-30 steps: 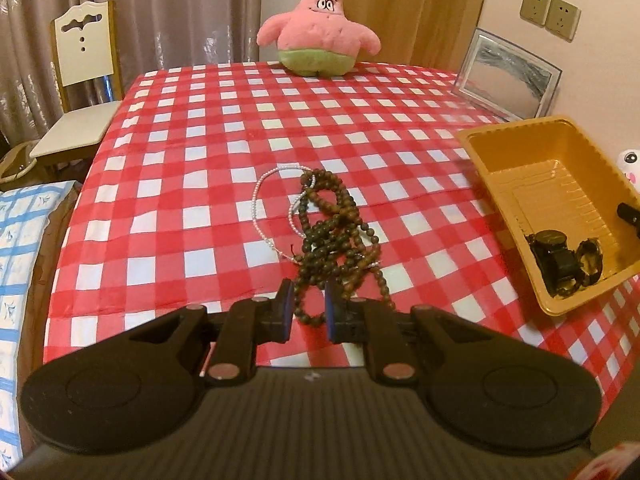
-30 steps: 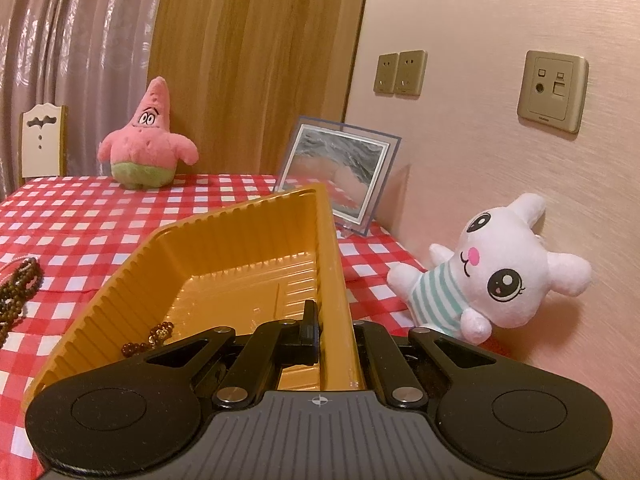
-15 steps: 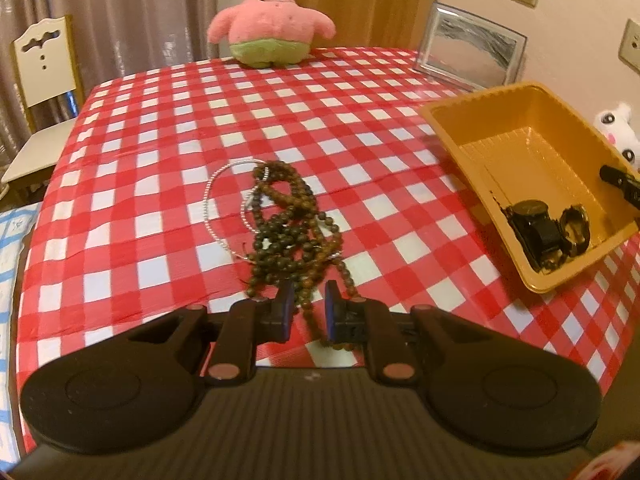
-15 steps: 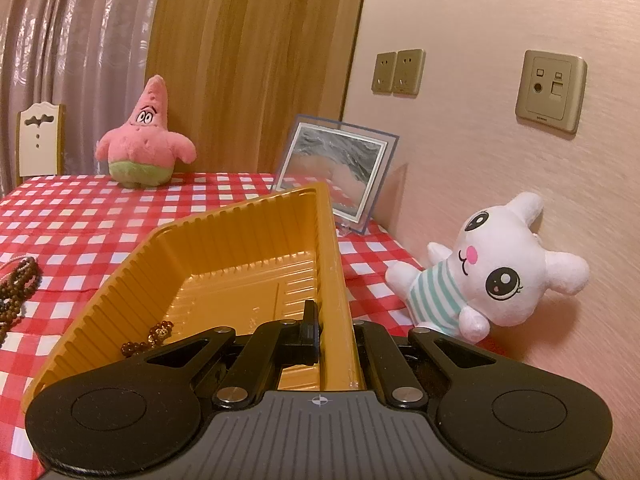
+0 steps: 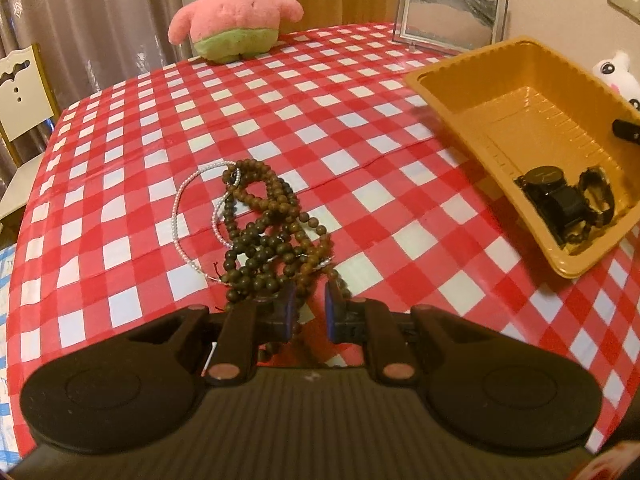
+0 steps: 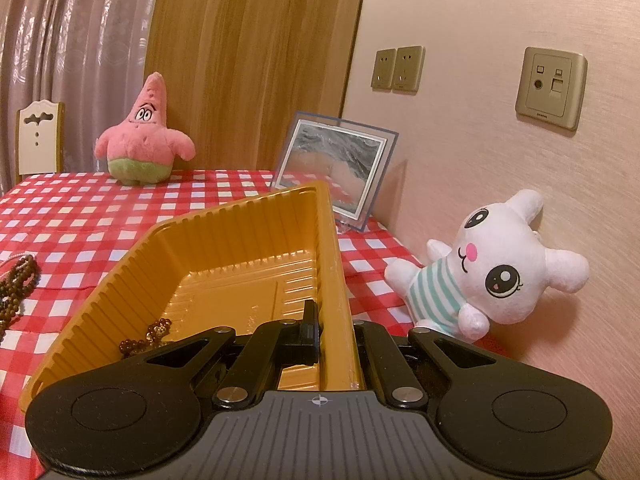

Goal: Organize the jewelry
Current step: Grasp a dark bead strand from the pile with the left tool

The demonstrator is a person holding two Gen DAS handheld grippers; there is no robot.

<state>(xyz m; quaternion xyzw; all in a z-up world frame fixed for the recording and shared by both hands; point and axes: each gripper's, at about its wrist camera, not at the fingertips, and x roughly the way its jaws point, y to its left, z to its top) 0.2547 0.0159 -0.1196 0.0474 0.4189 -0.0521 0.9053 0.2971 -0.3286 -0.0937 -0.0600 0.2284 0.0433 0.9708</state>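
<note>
A: What's the setting?
B: A red-checked tablecloth (image 5: 360,128), curtains far left, two plush toys, one picture frame (image 5: 450,12).
A: The jewelry?
B: The brown bead strands (image 5: 268,236) lie at the left gripper (image 5: 308,312), its jaws narrowly apart. The right gripper (image 6: 334,330) clamps the yellow tray (image 5: 448,92) wall.

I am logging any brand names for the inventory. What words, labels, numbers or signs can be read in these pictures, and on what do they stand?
Nothing can be read for certain.
Small print on the lower edge of the wall socket plate: too small to read.
Watch in the orange tray: no legible marking.
Crosshair mark, no text, on the right gripper body.
</note>
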